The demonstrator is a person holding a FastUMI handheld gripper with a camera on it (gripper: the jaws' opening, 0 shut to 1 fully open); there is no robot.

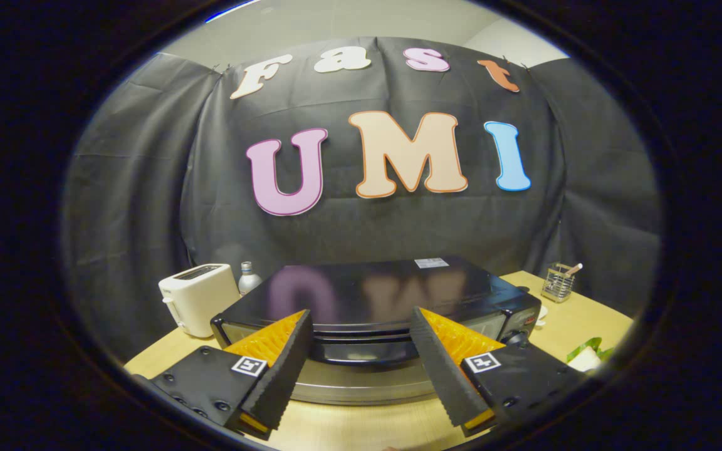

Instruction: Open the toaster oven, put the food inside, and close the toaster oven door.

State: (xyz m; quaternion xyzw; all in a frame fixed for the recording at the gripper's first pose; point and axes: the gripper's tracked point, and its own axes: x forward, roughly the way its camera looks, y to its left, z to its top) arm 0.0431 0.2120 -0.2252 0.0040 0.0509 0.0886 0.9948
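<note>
Your tool is released, its fingers spread wide and holding nothing. The toaster oven sits dead ahead at 12 o'clock on the table, and its door handle, the dark bar across the front, lies right between the fingers. The door looks shut, so opening it seems to be the step in hand.

Keep the tool level and centred on the handle, so both fingers meet it evenly when you clench. Once you grip, I'd expect the door to swing down towards you on a bottom hinge; follow that arc rather than pulling straight back, or the oven may slide across the table.

The food appears to be the pale item with green wrapping at about 3 o'clock, well clear of the fingers, though it is too small to make out. A white toaster and a bottle stand at 10 o'clock, a small wire holder at 2 o'clock; none of them should hinder the door.
</note>
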